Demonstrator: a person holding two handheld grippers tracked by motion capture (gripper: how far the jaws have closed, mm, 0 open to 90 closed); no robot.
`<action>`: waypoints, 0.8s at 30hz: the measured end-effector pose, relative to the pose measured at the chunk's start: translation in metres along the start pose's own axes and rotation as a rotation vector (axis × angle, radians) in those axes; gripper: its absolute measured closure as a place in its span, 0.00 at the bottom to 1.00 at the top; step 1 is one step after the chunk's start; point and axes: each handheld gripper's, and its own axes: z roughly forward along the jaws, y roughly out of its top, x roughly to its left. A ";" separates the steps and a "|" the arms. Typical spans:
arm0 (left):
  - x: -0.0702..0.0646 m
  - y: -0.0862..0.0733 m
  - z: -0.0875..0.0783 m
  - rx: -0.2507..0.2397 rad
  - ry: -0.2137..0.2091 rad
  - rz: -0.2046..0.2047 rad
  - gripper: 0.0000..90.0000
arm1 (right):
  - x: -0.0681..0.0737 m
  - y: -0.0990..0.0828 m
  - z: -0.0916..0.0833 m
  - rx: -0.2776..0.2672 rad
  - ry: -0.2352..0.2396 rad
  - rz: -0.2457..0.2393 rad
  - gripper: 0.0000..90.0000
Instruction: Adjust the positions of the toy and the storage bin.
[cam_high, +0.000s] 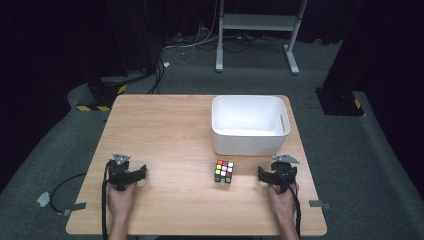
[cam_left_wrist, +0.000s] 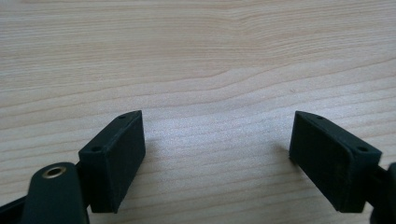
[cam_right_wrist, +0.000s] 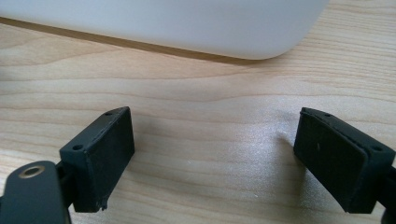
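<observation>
Cube heading: the small multicoloured plastic puzzle cube (cam_high: 224, 171) sits flat on the light wooden table (cam_high: 165, 130), turned slightly so one upright edge faces the person; being a cube, it has no long axis.
Cube look: black body, three-by-three stickers; red, yellow, white, green and orange squares show on its top and near faces in the high view.
Cube and right gripper: the cube lies near the right gripper (cam_high: 276, 172), off to that gripper's left side and outside its jaws, not touching them.
Cube and left gripper: the cube lies well apart from the left gripper (cam_high: 128, 174), off to its right.
Right jaws: wide apart, with bare wood between the pads (cam_right_wrist: 100, 161); nothing held.
Left jaws: wide apart over bare wood, pads (cam_left_wrist: 116, 161) gripping nothing.
Ahead of right jaws: the white rounded plastic tub (cam_right_wrist: 187, 23) stands just beyond the jaw tips.
Cube and tub: the cube rests just in front of the tub's near wall, not touching it.
</observation>
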 end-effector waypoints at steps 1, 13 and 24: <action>0.000 0.000 0.000 0.000 0.000 0.000 0.21 | 0.000 0.000 0.000 0.000 0.000 0.000 0.13; 0.000 0.000 0.000 -0.001 -0.003 -0.002 0.20 | -0.002 -0.002 -0.003 0.001 0.019 -0.016 0.16; 0.000 0.000 0.000 0.000 -0.002 -0.001 0.20 | 0.013 -0.011 -0.012 -0.016 0.048 -0.068 0.17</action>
